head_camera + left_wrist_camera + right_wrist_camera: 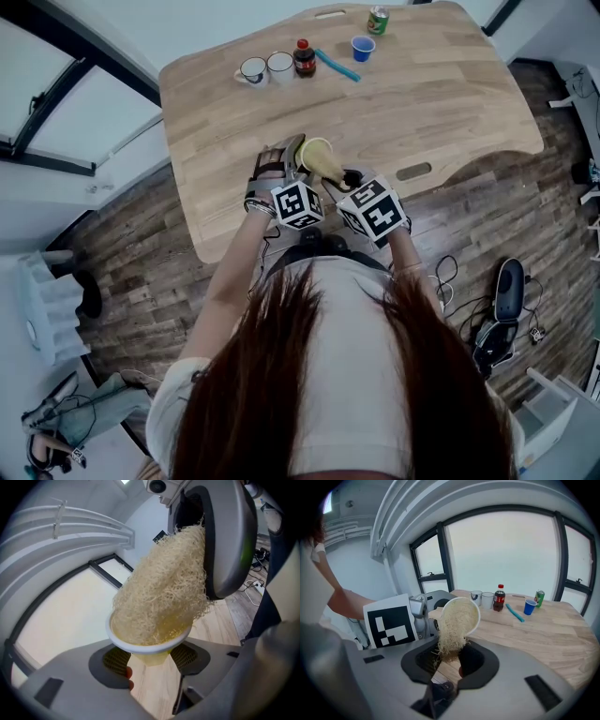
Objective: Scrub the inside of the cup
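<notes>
While left fingers [186, 658] clamp the cup [149, 657] | right fingers [480, 663] pinch loofah [452, 627] stuffed inside it

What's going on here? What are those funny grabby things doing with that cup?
A person stands at a wooden table with tongs in each hand. The left tongs grip a yellow cup with a white rim by its base, tipped toward the other hand. The right tongs pinch one end of a pale stringy loofah scrubber, and its other end is stuffed inside the cup. It looks like the cup's inside is getting scrubbed.
</notes>
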Demonstrator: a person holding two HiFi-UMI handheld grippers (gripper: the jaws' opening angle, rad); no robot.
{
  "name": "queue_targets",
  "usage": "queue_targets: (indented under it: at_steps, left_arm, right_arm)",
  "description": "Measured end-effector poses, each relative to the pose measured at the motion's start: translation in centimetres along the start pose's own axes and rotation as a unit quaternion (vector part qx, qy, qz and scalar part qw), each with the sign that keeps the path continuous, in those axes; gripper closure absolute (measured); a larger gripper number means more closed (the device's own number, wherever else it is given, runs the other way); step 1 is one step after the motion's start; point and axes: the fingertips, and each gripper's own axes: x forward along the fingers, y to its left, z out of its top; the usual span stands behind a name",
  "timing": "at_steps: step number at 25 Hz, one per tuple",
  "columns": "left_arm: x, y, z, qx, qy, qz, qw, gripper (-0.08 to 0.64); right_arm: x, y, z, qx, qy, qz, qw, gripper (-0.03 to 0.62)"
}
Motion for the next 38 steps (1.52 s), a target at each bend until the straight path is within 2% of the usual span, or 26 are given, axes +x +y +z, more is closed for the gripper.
queue_targets:
  at_steps: [13, 21, 26, 38]
  left_arm:
    - [-0.3, 0.3, 0.9, 0.086, -0.019, 0.032, 0.9956, 0.291]
    - [-1.1, 0.3, 0.7, 0.119, -0.025, 0.047, 0.9915, 0.291]
    - [-1.4, 0.3, 0.9, 0.157, -0.046, 0.066, 0.9844, 0.291]
    - [-2.1, 0.9, 1.1, 0.174, -0.069, 0.088, 0.9784, 0.291]
  right_arm:
    - [0.1, 0.2, -0.5, 0.038, 0.037, 0.014, 0.998, 0.499]
    - [0.5, 0.9, -0.8, 0.059, 0.067, 0.036, 0.995, 0.499]
    - [0.7, 1.2, -0.6, 0.081, 0.079, 0.050, 0.992, 0.499]
    - [1.2, 1.6, 0.1, 0.129, 0.086, 0.082, 0.984, 0.499]
